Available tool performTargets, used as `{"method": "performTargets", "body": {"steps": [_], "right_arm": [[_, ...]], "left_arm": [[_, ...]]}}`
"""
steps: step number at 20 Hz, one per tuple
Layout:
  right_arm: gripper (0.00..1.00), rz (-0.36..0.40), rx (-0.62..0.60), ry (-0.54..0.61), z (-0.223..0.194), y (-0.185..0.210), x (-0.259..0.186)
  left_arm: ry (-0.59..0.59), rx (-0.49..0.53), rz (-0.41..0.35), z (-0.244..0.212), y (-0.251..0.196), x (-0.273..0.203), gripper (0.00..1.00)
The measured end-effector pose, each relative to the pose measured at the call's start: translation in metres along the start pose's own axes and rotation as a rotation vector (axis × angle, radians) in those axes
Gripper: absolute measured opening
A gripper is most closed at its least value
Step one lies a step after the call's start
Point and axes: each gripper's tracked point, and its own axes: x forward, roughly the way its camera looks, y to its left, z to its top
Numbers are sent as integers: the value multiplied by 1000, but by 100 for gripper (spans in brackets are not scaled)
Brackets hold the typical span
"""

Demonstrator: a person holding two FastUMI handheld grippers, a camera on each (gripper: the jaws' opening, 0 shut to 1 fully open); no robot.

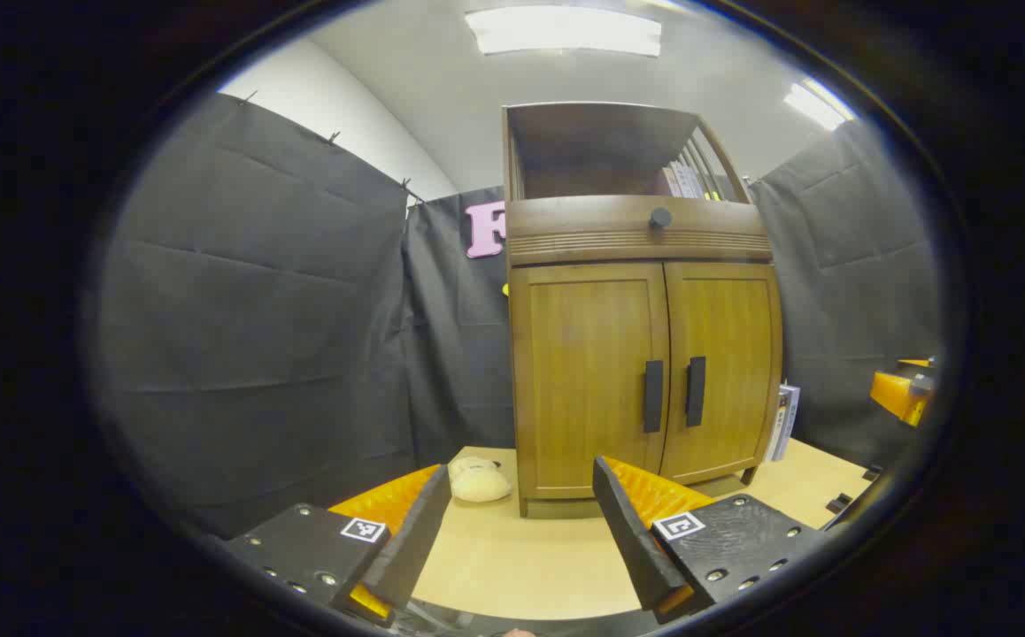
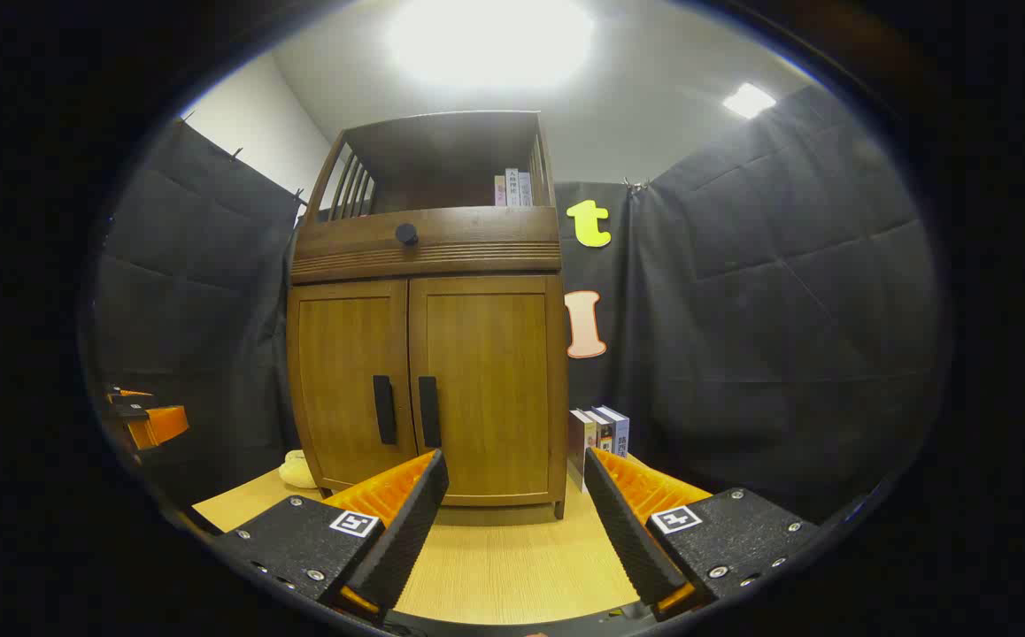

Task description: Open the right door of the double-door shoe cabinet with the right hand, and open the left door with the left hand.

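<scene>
A brown wooden shoe cabinet stands on a pale wooden table, both doors closed. The left door and the right door each carry a dark vertical handle at the middle seam. My left gripper is open, low in front of the cabinet and well short of it. My right gripper is open too, also short of the doors. Each gripper appears far off at the other view's edge.
A cream soft toy lies at the cabinet's left foot. Several books stand by its right side. A drawer with a round knob and an open shelf holding books sit above the doors. Bare tabletop lies before the cabinet.
</scene>
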Motion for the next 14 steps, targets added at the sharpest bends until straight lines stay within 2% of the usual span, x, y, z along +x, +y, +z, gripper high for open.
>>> {"method": "performTargets", "body": {"steps": [10, 11, 12, 14], "right_arm": [[96, -53, -8, 25, -12, -27, 0], [96, -56, -8, 25, -12, -29, 0], [96, -60, -7, 25, -12, -31, 1], [96, -64, -8, 23, -13, -33, 3]], "left_arm": [[-2, 10, 12, 0, 2, 0, 93], [-4, 11, 12, 0, 2, 0, 99], [-5, 10, 11, 0, 2, 0, 93], [-4, 4, 12, -1, 2, 1, 93]]}}
